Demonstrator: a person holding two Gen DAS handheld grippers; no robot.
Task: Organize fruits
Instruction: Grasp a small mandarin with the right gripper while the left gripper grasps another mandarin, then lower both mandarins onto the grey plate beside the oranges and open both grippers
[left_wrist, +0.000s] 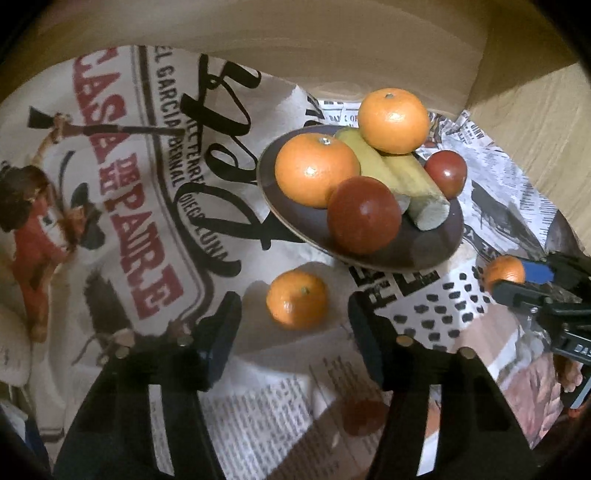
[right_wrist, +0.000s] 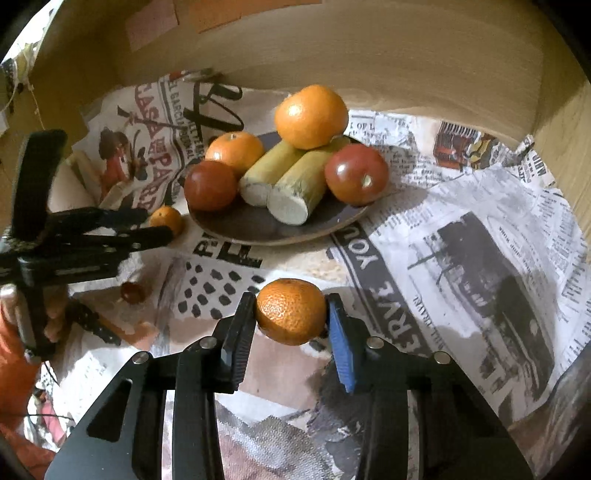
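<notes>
At six o'clock of the dark round plate (right_wrist: 332, 225) heaped with fruit, the right gripper (right_wrist: 291, 314) has its jaws clamped on a small orange mandarin (right_wrist: 290, 311), apparently for lifting plateward; left gripper (left_wrist: 295, 325) jaws apart around another mandarin (left_wrist: 297, 299).

Each black hand-held gripper (right_wrist: 290, 325) has silver screws and one blue pad.

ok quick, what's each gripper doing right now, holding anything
Left gripper: open, a loose orange on the paper lies ahead of its tips, not gripped.
Right gripper: closed on another orange.
</notes>
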